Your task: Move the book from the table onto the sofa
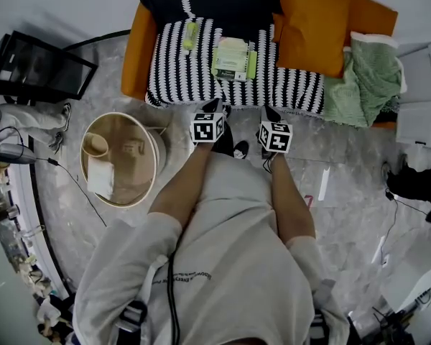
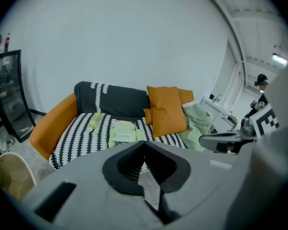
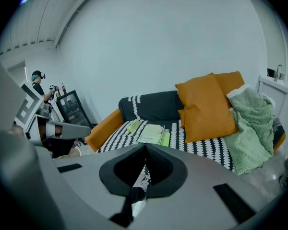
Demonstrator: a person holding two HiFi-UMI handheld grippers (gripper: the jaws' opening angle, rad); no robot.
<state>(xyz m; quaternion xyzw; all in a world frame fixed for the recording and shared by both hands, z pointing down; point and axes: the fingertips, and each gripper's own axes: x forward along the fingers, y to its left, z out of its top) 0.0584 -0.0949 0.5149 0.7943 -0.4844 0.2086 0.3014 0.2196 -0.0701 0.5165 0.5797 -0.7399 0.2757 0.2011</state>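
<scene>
The pale green book (image 1: pixel 232 57) lies flat on the sofa's (image 1: pixel 138 52) black-and-white striped seat, next to a small yellow-green item (image 1: pixel 190 34). It also shows in the left gripper view as the book (image 2: pixel 124 131) and in the right gripper view as the book (image 3: pixel 152 133). My left gripper (image 1: pixel 214 108) and right gripper (image 1: pixel 269 113) hover side by side just short of the sofa's front edge, apart from the book. Both point down toward the seat. The left gripper (image 2: pixel 144 146) is shut with nothing in it, and so is the right gripper (image 3: pixel 145 151).
A round wooden table (image 1: pixel 148 146) with a cup (image 1: pixel 95 145) and a white item stands left of me. Orange cushions (image 1: pixel 312 27) and a green blanket (image 1: pixel 370 77) fill the sofa's right half. A black glass cabinet (image 1: pixel 39 67) stands far left, and cables trail on the floor.
</scene>
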